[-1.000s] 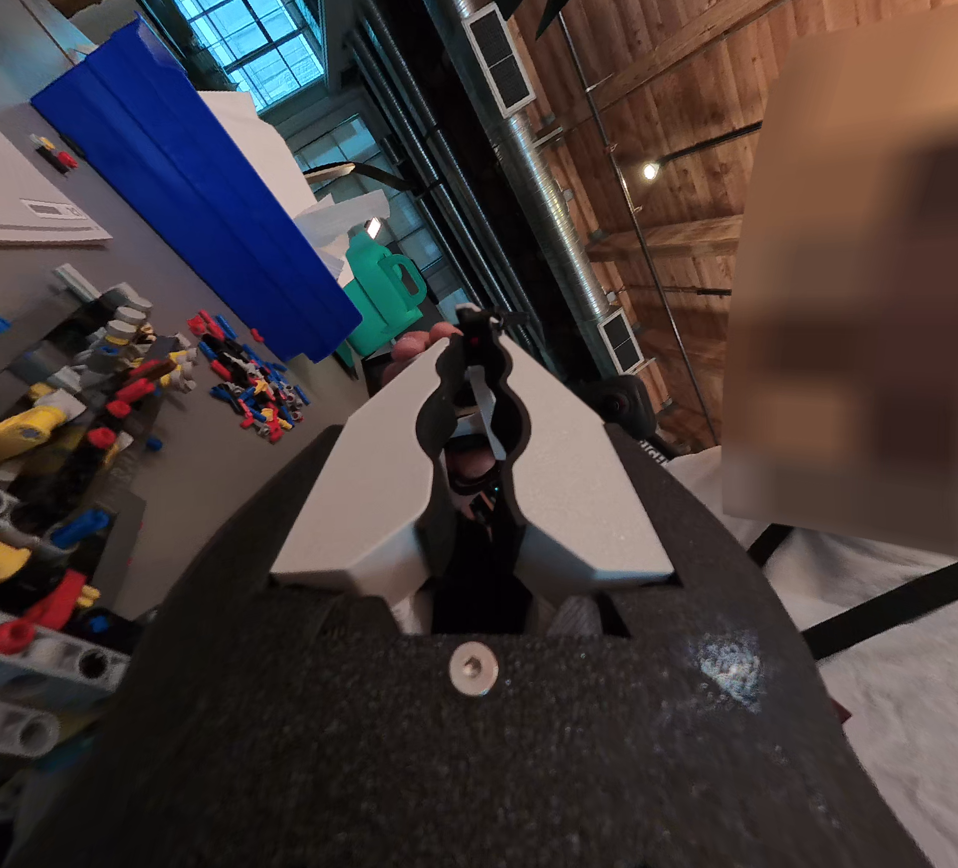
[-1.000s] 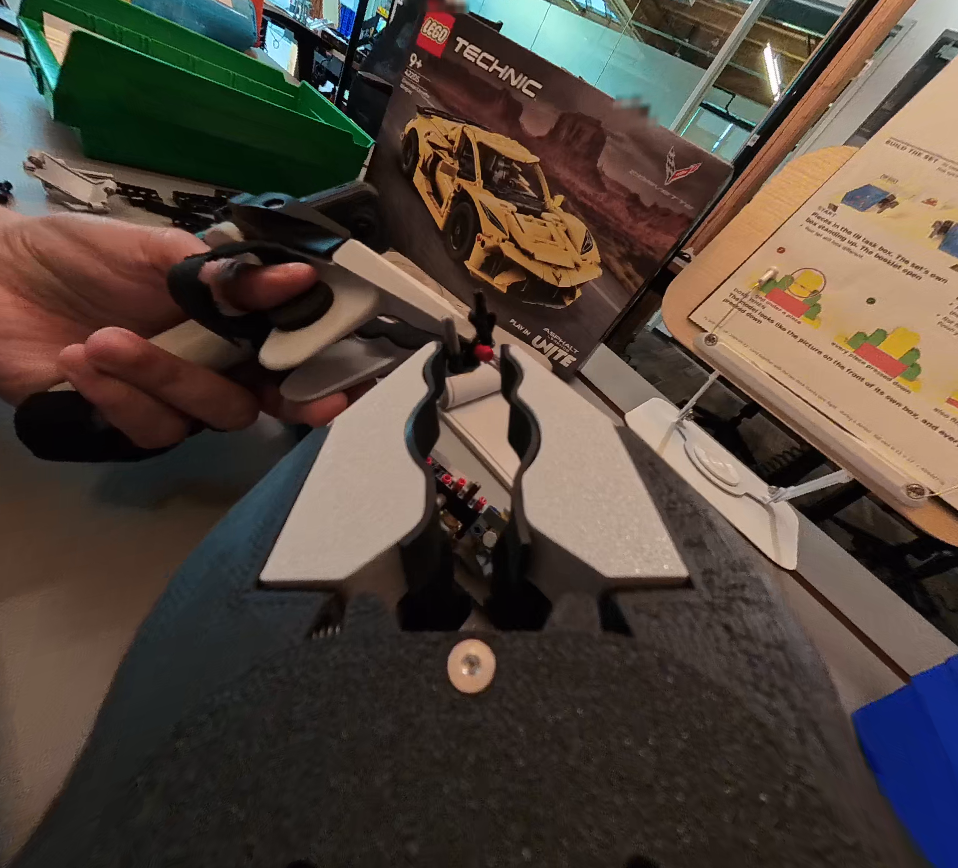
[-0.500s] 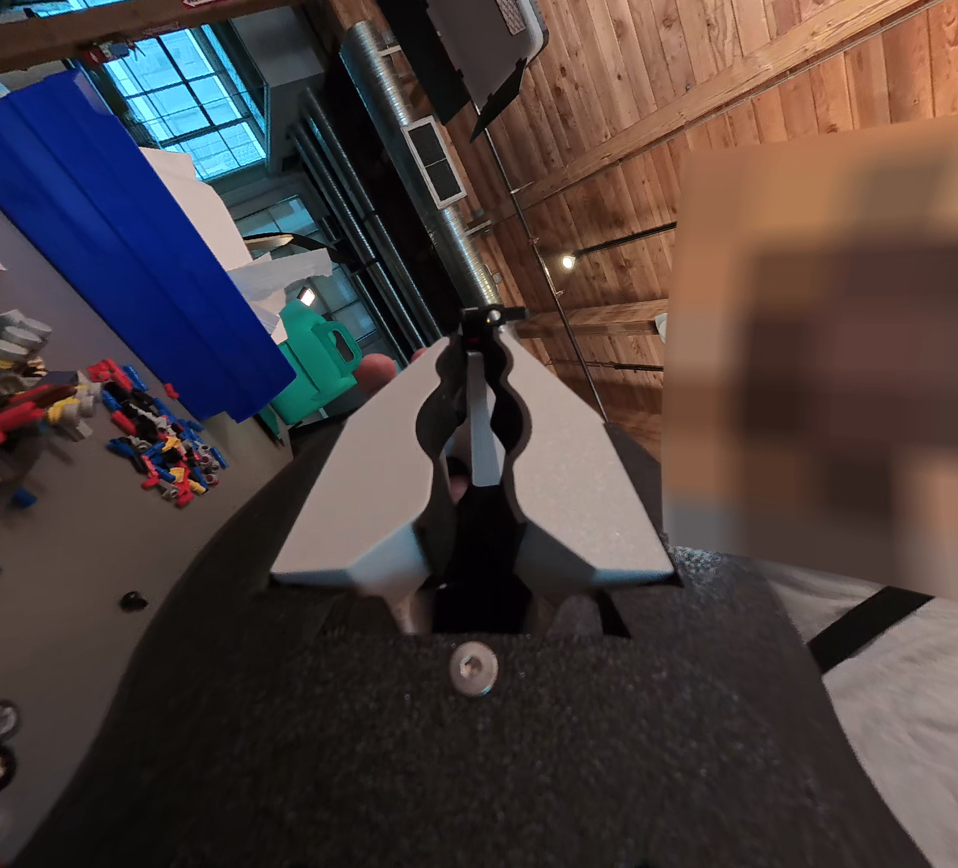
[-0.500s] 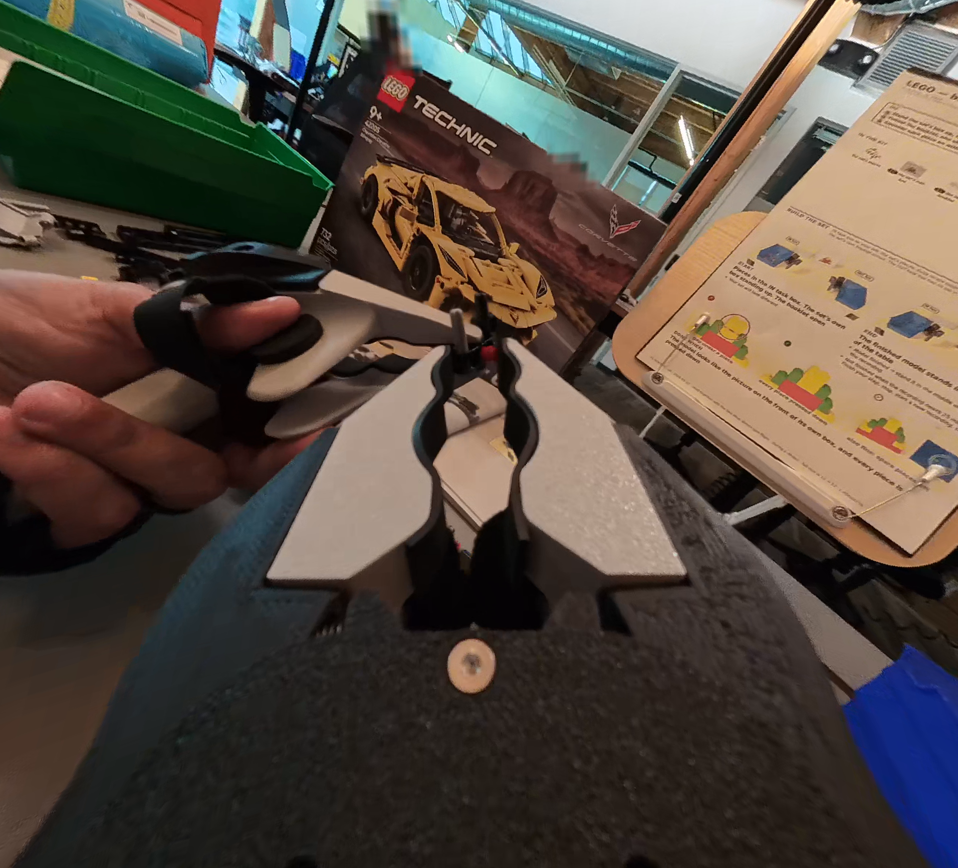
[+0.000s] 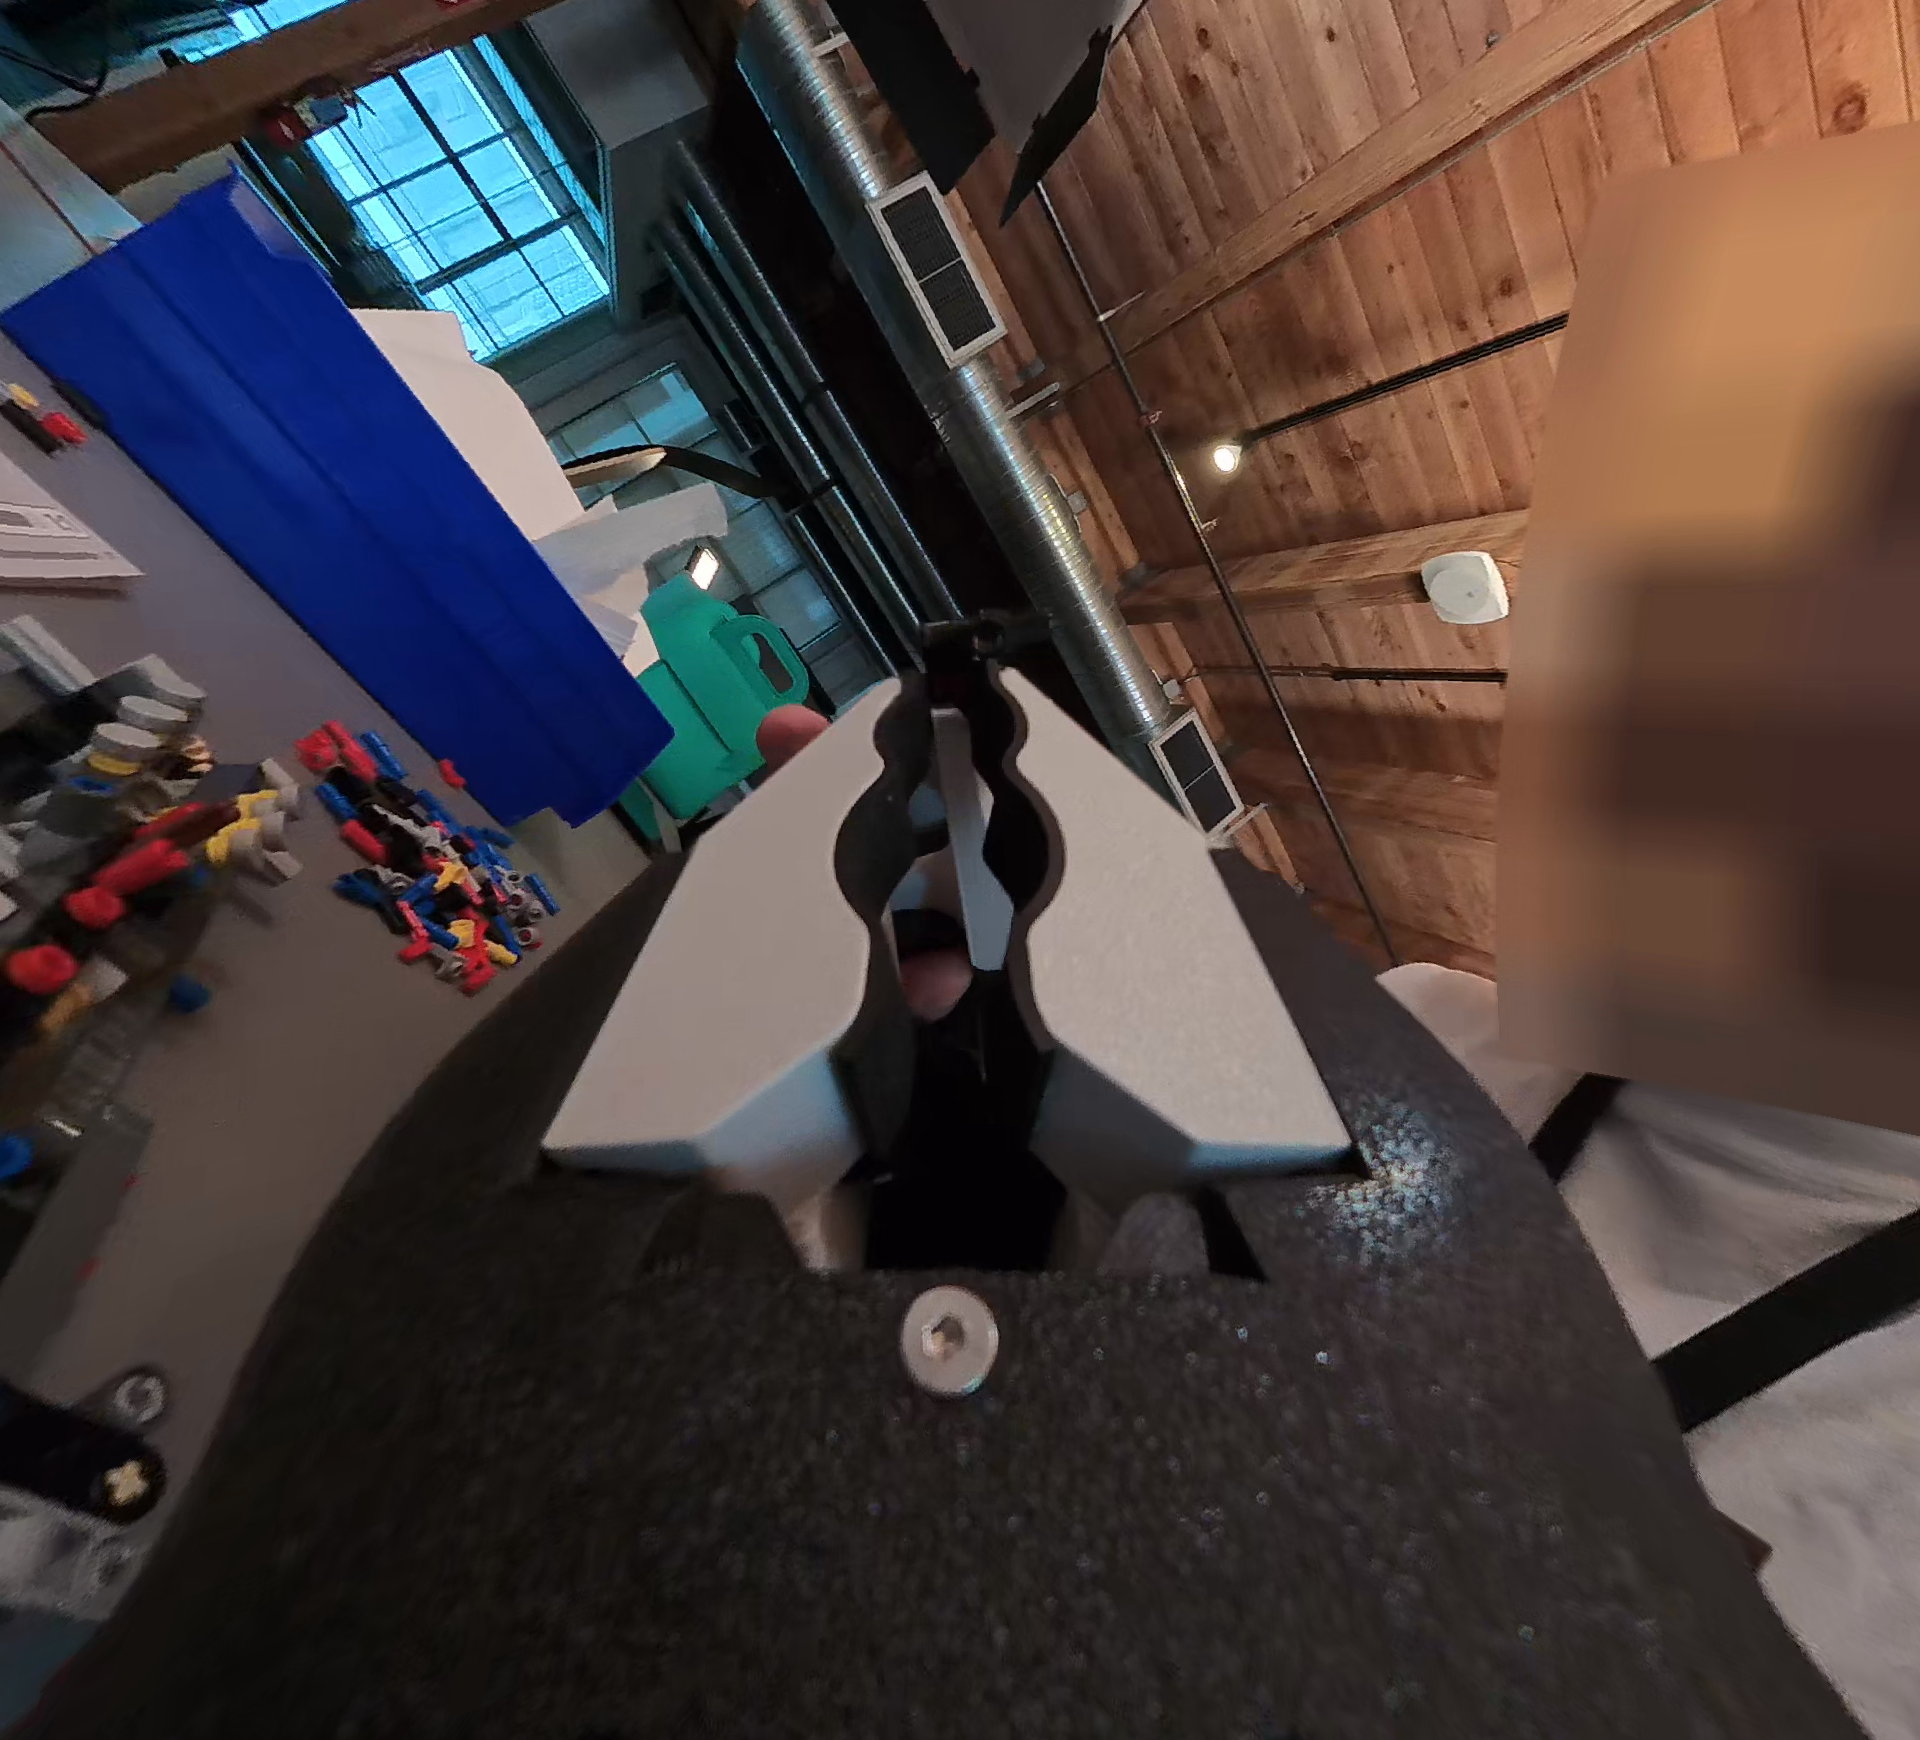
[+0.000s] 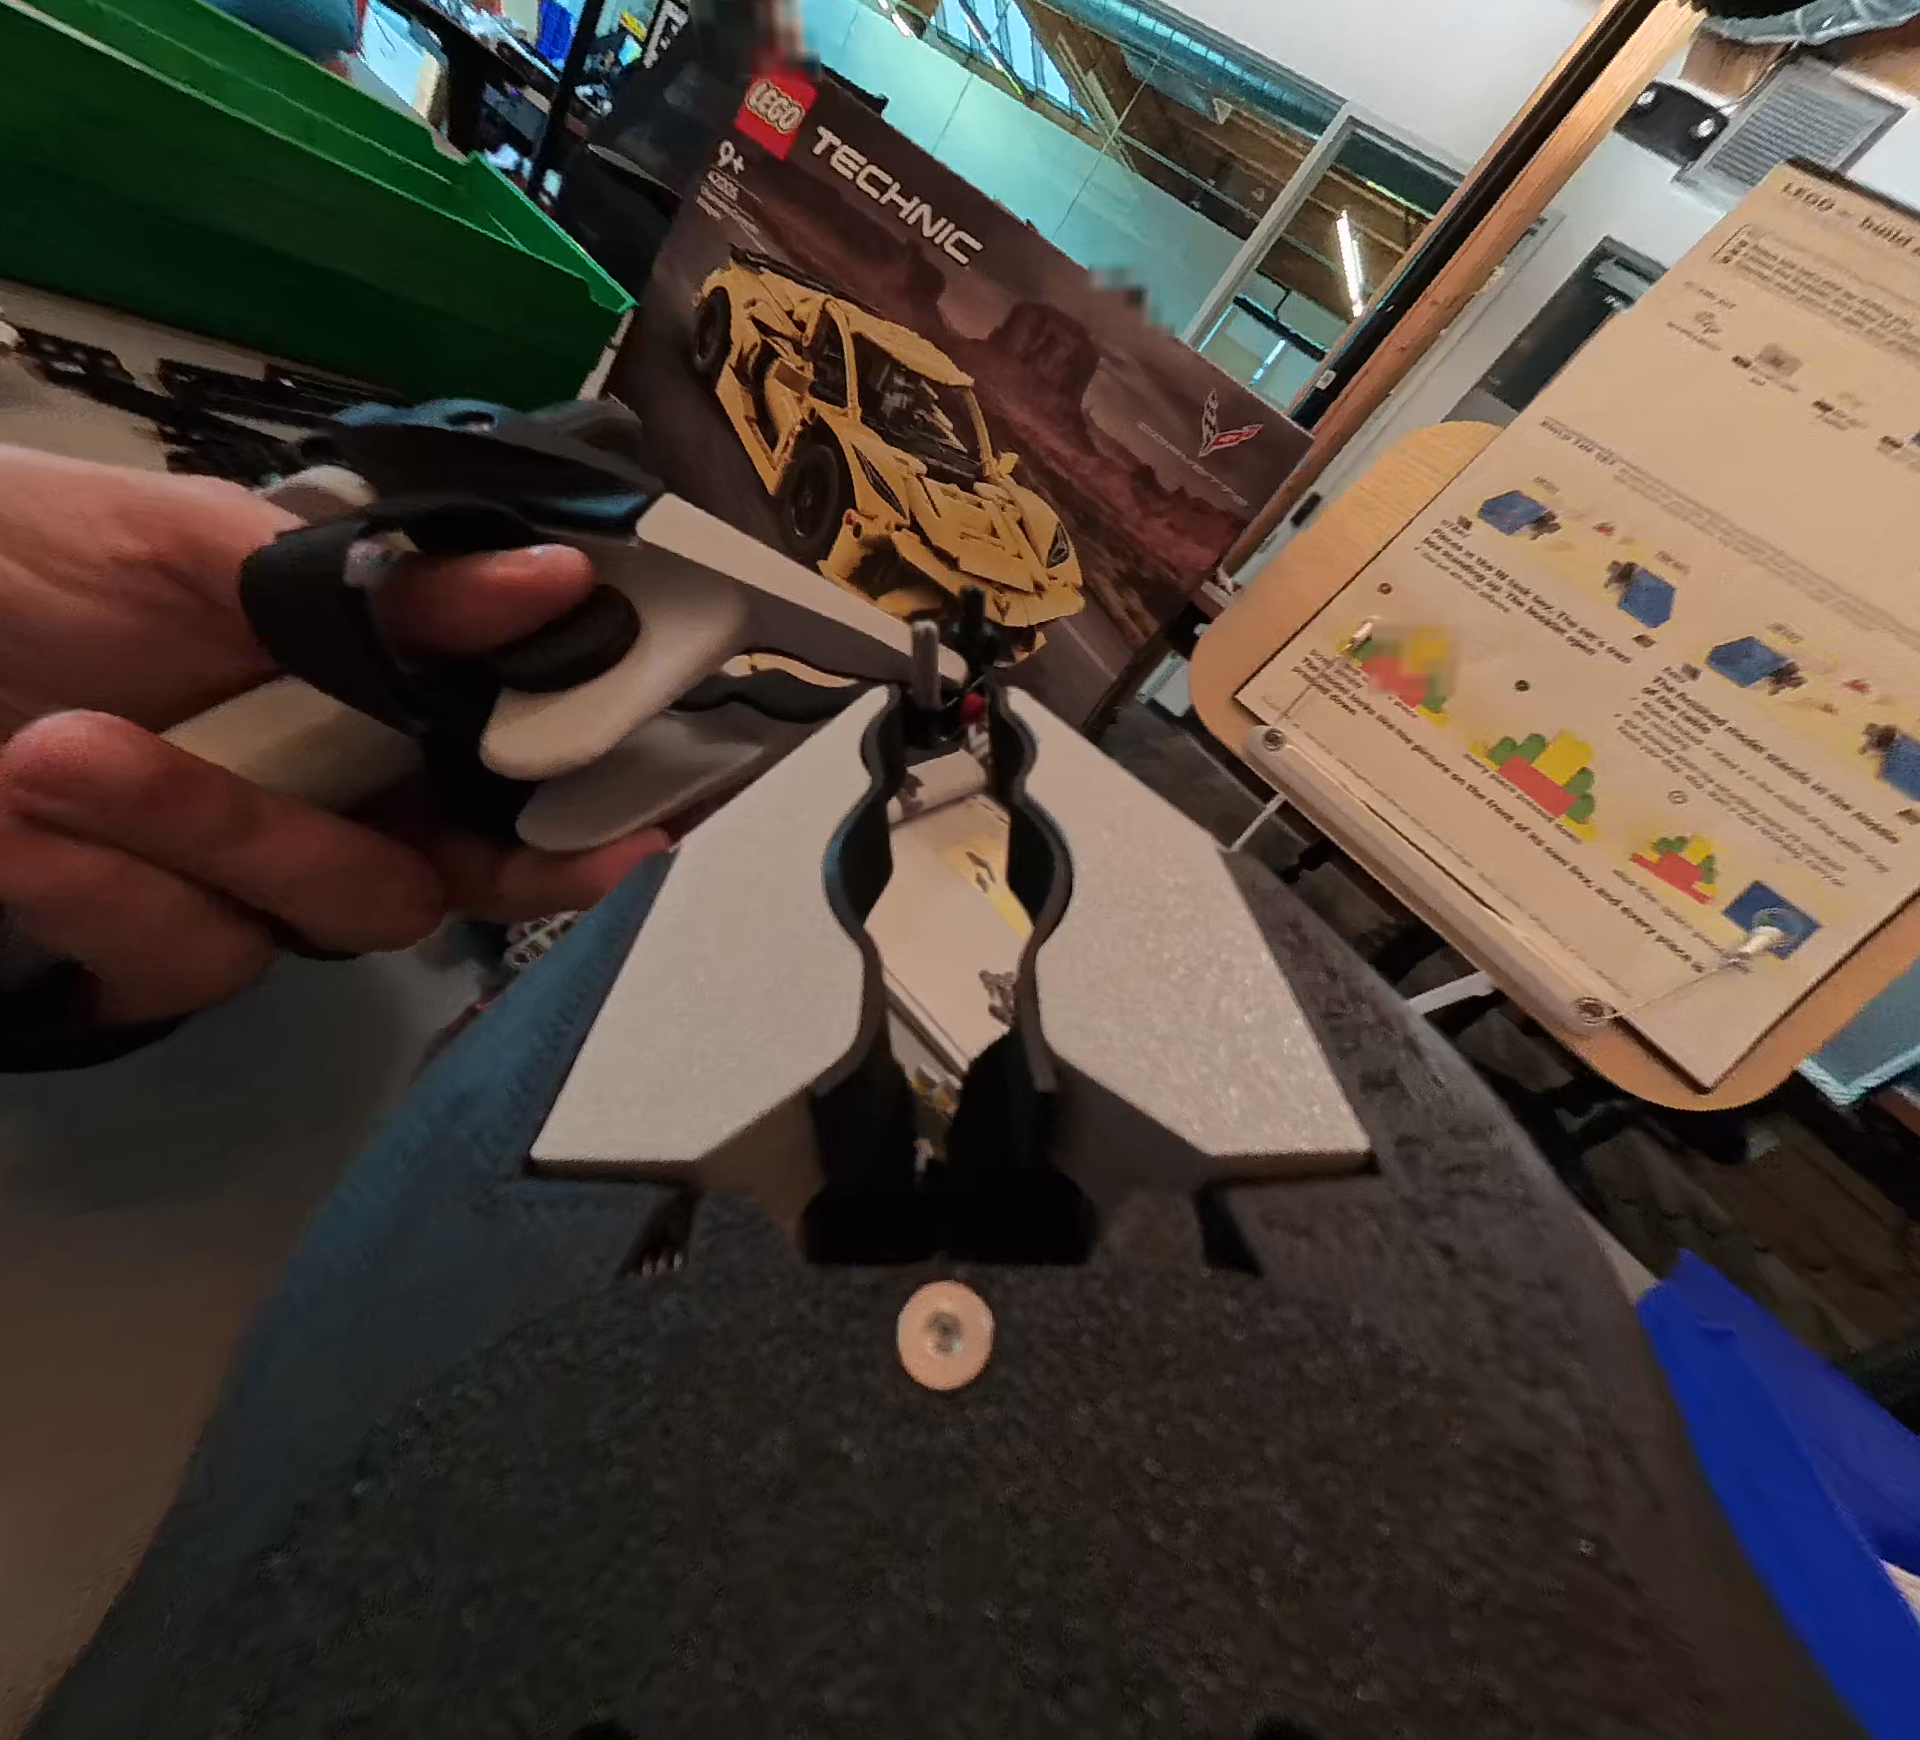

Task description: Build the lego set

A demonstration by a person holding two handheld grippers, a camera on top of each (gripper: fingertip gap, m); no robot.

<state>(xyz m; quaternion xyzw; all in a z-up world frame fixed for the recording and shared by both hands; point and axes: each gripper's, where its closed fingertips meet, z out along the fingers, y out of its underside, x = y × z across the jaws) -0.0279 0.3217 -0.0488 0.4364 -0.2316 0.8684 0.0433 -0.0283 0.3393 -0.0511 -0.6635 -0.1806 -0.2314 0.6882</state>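
Right wrist view: the right gripper has its fingers close together at the tips, pinching a small black lego piece w/ a red dot and thin pegs sticking up. The left gripper comes in from the left side and its tips meet the same piece; a hand squeezes its grey handle. Just behind stands the lego box w/ a yellow car pic, upright on the worktop. A green bin sits far left behind the hand, & black lego bits lie in front of it. On the right a paper sheet w/ brick pics leans on a round-cornered wood board. A blue thing peeks in bottom right. Left wrist view: this cam is tilted up, so wood ceiling and a silver pipe fill most of it. Left fingers are nearly closed, narrow gap, w/ the black piece at the tips. A pile of small red, blue, yellow lego pins lies on the grey worktop at left, w/ bigger mixed parts farther left. A blue bin is behind the pile, & a teal jug just past it.
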